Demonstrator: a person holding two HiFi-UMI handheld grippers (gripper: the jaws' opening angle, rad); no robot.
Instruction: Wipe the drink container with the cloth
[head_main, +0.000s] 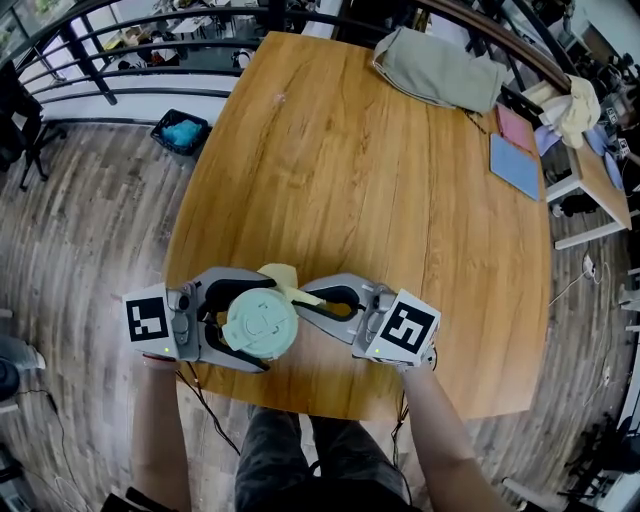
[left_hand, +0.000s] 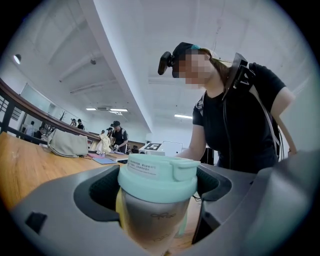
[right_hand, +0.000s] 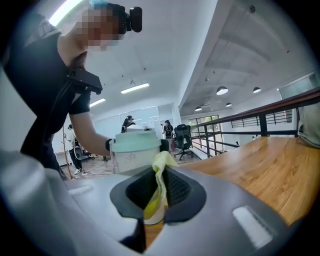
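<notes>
The drink container is at the 6 o'clock edge of the counter, upright and clamped in the left hand-held gripper just below its mint lid. The right hand-held gripper is pinched shut on the yellow cloth, which is pressed against the cup's 3 o'clock side. My guess is the wiping has barely started, with most of the cup left to do.

Wooden table was recorded on grey plank floor. Black railing was noted at 11 o'clock, blue bin at 10 o'clock, grey bag at 1 o'clock. White ceiling was lit by strip lights.
</notes>
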